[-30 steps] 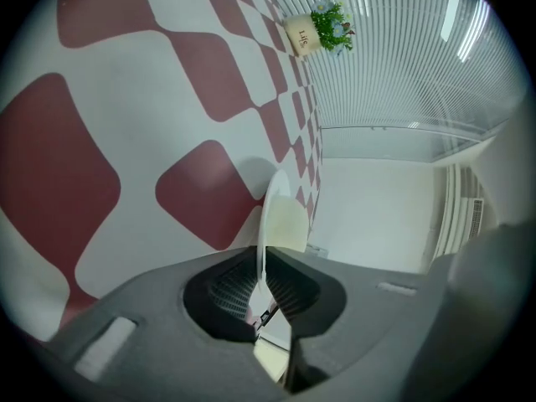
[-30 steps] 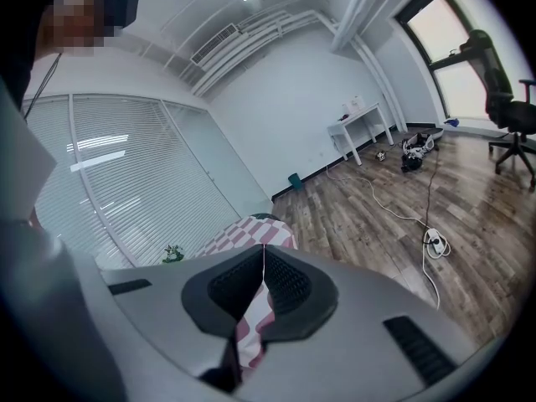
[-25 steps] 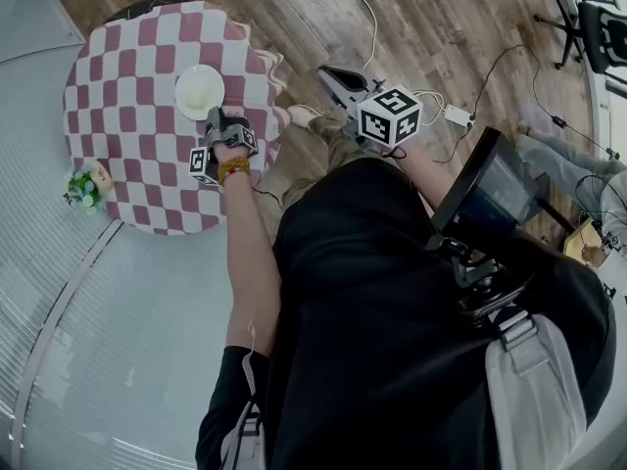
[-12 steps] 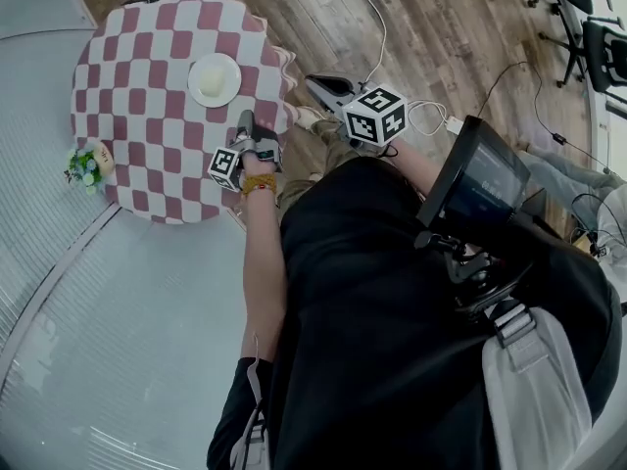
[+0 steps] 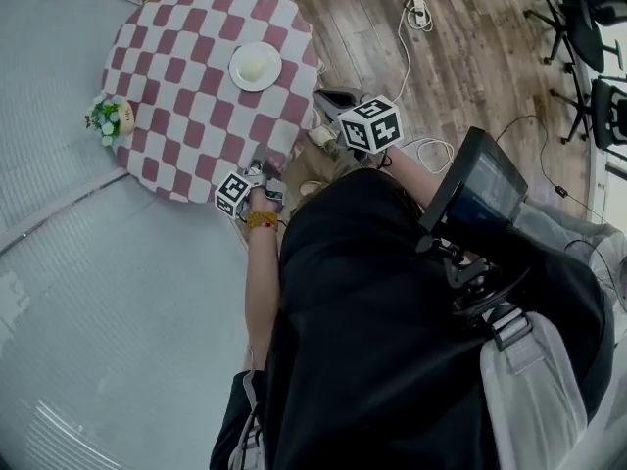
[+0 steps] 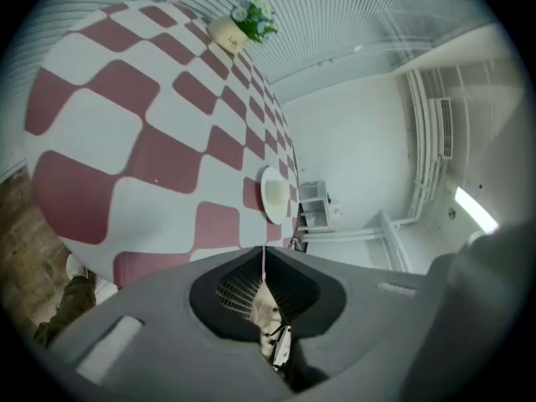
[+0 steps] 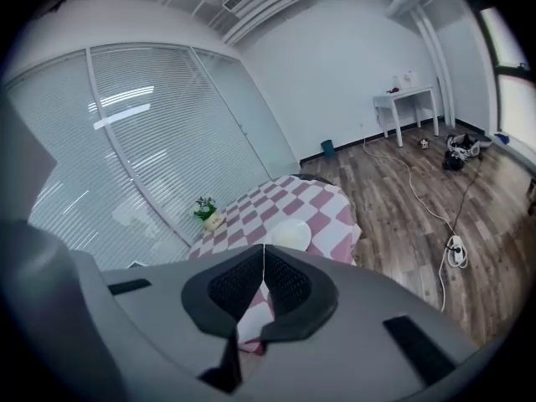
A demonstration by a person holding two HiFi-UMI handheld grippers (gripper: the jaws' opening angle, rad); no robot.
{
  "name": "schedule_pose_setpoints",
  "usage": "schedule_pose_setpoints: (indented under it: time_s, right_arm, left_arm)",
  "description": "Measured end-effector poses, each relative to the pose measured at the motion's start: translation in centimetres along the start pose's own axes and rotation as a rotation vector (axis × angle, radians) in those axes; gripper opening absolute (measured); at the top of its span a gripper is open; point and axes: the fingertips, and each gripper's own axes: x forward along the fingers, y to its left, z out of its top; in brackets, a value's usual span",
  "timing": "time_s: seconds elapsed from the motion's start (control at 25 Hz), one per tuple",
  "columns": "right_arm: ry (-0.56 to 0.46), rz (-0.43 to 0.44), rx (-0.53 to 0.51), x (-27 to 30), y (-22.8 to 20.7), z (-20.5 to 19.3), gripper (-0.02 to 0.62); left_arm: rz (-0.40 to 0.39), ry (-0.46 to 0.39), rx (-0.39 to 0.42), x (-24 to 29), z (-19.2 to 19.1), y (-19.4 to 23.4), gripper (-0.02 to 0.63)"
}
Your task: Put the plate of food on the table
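Looks like an office room. Shows a wood-plank floor (image 5: 470,67), rolling office chairs (image 5: 588,27) at the edge, and slatted blinds (image 7: 159,132) across a glass wall. Has a white desk (image 7: 406,103) against the plain far wall, bare pipes (image 7: 276,8) under the ceiling, and loose cables (image 5: 402,52) with a power strip (image 5: 419,10) on the boards. Holds a round table (image 5: 186,106) in checked cloth with a small potted plant (image 5: 108,117).

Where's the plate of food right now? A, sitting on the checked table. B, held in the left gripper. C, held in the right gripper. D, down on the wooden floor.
A: the plate lies flat on the checked table, with nothing gripping it.
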Motion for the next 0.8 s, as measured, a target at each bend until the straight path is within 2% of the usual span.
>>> schedule_pose_setpoints:
  time_s: [0.08, 0.16, 0.32, 0.44, 0.56, 0.72, 0.8]
  right_arm:
    - [-0.029, 0.011, -0.035, 0.3, 1.0, 1.2, 0.012]
    - [-0.095, 0.001, -0.078, 0.2, 2.5, 3.1, 0.012]
    - [-0.281, 0.053, -0.235, -1.7, 7.9, 8.5, 0.012]
    - [-0.395, 0.139, -0.418, -3.3, 13.3, 12.0, 0.012]
    - [-0.489, 0.224, -0.551, -5.6, 18.5, 14.3, 0.012]
    - [-0.626, 0.326, -0.583, -10.1, 24.5, 17.8, 0.012]
    - [-0.698, 0.372, -0.583, -12.4, 26.9, 19.3, 0.012]
  left_arm:
    - [-0.048, -0.084, -0.042, -2.0, 1.6, -0.1, 0.014]
    - [-0.090, -0.156, -0.039, -4.2, 3.6, -0.9, 0.014]
    - [-0.129, -0.231, 0.112, -7.6, 7.8, -4.6, 0.014]
    - [-0.190, -0.299, 0.282, -9.8, 10.9, -10.1, 0.014]
    - [-0.234, -0.380, 0.521, -12.7, 12.7, -16.2, 0.014]
    - [-0.358, -0.477, 0.801, -17.8, 12.8, -25.0, 0.014]
    - [-0.398, -0.535, 0.971, -20.2, 11.7, -29.2, 0.014]
